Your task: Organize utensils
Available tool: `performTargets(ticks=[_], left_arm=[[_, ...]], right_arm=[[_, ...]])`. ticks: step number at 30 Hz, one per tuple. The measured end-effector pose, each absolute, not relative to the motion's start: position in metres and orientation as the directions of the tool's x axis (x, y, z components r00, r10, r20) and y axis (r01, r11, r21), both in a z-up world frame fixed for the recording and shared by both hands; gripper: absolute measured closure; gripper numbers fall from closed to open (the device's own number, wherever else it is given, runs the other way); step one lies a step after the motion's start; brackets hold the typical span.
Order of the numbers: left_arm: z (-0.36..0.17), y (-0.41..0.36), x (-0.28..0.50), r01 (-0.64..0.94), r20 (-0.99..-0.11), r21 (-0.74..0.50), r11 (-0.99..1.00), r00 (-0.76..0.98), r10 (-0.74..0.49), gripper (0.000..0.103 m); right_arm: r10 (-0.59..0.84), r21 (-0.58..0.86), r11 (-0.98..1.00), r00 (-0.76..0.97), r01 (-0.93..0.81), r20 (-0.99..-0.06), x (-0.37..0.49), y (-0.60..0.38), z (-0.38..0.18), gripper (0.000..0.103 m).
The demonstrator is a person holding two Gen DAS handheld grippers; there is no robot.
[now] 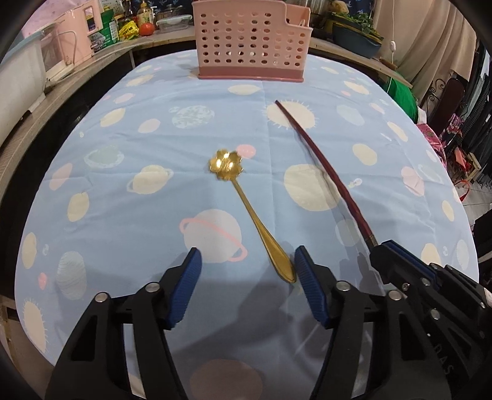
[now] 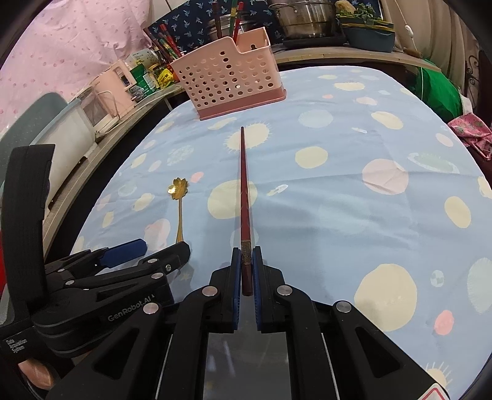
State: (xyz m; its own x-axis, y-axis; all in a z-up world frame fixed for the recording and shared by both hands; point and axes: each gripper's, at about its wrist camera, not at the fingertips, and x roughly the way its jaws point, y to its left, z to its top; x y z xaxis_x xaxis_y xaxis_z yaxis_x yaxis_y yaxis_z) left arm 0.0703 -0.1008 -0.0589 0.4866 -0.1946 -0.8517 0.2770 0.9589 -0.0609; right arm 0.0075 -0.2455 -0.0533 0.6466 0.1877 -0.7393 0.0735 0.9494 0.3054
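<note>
Home kitchen: steel pots [image 2: 303, 18], condiment bottles [image 1: 144, 12] (cluttered counter [image 1: 160, 41]).

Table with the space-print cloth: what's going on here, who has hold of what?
A person works two handheld grippers to sort utensils. The right gripper is shut on a dark red chopstick, pointing it toward the pink utensil caddy at the far end of the table. The left gripper is open, its fingers either side of the handle end of a gold flower-bowled spoon lying on the cloth, not gripped.
</note>
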Motion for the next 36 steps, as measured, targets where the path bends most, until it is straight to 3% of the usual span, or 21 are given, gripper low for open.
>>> performTargets(ticks=[3, 8, 10, 27, 28, 36], left_arm=[[-0.058, -0.101, 0.069, 0.277, -0.850, -0.048, 0.960, 0.493, -0.185, 0.054], [-0.057, -0.097, 0.070, 0.281, -0.852, -0.064, 0.958, 0.484, -0.199, 0.086], [-0.057, -0.095, 0.070, 0.281, -0.854, -0.070, 0.957, 0.480, -0.203, 0.092], [-0.015, -0.067, 0.066, 0.245, -0.805, -0.141, 0.959, 0.536, -0.255, 0.093], [-0.011, -0.065, 0.066, 0.244, -0.801, -0.146, 0.959, 0.540, -0.259, 0.103], [0.009, -0.058, 0.070, 0.237, -0.775, -0.163, 0.958, 0.570, -0.273, 0.103]], right_arm=[[0.193, 0.311, 0.948, 0.645, 0.072, -0.739, 0.007, -0.245, -0.054, 0.096], [0.197, 0.312, 0.948, 0.645, 0.066, -0.738, 0.006, -0.244, -0.053, 0.096], [0.198, 0.310, 0.949, 0.646, 0.063, -0.737, 0.005, -0.243, -0.053, 0.096], [0.211, 0.319, 0.947, 0.691, 0.029, -0.691, -0.001, -0.239, -0.016, 0.096], [0.213, 0.322, 0.947, 0.697, 0.027, -0.685, -0.001, -0.239, -0.012, 0.096], [0.210, 0.321, 0.947, 0.734, 0.012, -0.646, -0.002, -0.242, 0.012, 0.096]])
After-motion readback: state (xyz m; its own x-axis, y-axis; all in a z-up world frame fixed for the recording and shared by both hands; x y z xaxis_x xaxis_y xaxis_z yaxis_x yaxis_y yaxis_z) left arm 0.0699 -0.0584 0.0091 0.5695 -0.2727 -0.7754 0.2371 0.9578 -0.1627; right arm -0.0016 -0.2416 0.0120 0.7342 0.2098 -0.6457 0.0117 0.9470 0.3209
